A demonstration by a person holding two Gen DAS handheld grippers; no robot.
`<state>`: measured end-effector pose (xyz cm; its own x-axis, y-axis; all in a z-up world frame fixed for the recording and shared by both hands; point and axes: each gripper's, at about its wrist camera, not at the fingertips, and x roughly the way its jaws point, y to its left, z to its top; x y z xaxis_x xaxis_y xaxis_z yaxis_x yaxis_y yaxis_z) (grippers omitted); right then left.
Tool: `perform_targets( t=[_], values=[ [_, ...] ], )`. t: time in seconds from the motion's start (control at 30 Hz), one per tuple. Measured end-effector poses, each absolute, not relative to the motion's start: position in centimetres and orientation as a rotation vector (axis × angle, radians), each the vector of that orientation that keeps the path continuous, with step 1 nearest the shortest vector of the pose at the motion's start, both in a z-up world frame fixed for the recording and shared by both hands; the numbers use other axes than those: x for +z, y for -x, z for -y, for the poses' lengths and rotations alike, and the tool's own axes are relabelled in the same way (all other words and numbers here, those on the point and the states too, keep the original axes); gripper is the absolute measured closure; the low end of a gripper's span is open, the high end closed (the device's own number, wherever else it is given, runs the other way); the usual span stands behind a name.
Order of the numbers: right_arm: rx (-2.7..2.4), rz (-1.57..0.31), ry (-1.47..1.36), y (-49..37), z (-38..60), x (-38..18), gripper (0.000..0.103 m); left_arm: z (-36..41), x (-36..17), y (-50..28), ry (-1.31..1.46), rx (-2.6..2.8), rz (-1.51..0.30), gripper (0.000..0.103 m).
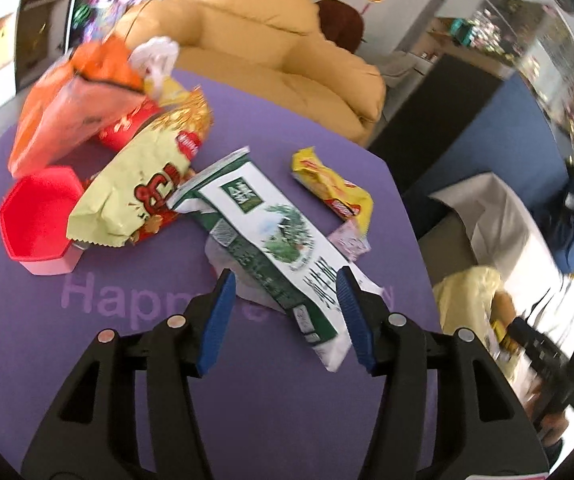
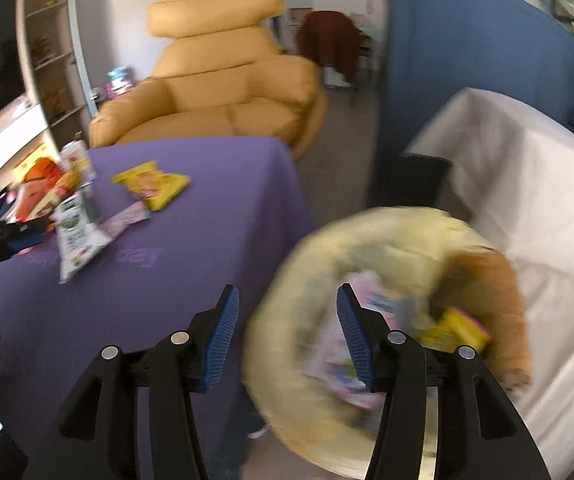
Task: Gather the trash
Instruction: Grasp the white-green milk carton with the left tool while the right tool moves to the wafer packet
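Empty snack wrappers lie on a purple table. A long green and white bag lies between the open jaws of my left gripper, over a crumpled white wrapper. A yellow wrapper, a small pink packet, a pale green snack bag and an orange bag lie around it. My right gripper is open and empty above a bin lined with a yellow bag, which holds several wrappers. The green and white bag and yellow wrapper show at the left.
A red plastic tub stands at the table's left. A tan armchair stands beyond the table. A white-draped surface and a blue partition are to the right of the bin.
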<state>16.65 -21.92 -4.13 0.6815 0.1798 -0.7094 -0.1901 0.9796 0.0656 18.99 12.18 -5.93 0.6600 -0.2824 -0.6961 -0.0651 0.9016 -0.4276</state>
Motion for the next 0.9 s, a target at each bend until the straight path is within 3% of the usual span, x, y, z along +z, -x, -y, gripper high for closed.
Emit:
perform_targets(
  t=[0.2,0.57,0.6,0.63,0.7,0.9],
  values=[
    [0.265,-0.789,0.061,-18.0,16.9,-4.9,0.055,-12.0,-7.3,-21.7,0.576,-0.105,-0.901,0.052],
    [0.258,-0.808,0.017,-20.5,15.6,-6.0,0.055,-8.5,-7.8,-26.5,0.393,-0.002,-0.927,0.041],
    [0.263,-0.812,0.013,-20.5,15.5,-6.1,0.055,-8.7,-7.8,-26.2,0.385,-0.024,-0.928,0.045],
    [0.268,-0.815,0.012,-20.5,15.5,-6.2,0.055,-8.8,-7.8,-25.8,0.362,-0.052,-0.932,0.057],
    [0.276,-0.821,0.015,-20.5,15.2,-6.4,0.055,-9.2,-7.8,-24.5,0.314,-0.096,-0.93,0.064],
    [0.351,-0.851,0.016,-20.5,13.7,-7.1,0.055,-12.1,-7.4,-18.5,0.23,-0.249,-0.946,0.067]
  ],
)
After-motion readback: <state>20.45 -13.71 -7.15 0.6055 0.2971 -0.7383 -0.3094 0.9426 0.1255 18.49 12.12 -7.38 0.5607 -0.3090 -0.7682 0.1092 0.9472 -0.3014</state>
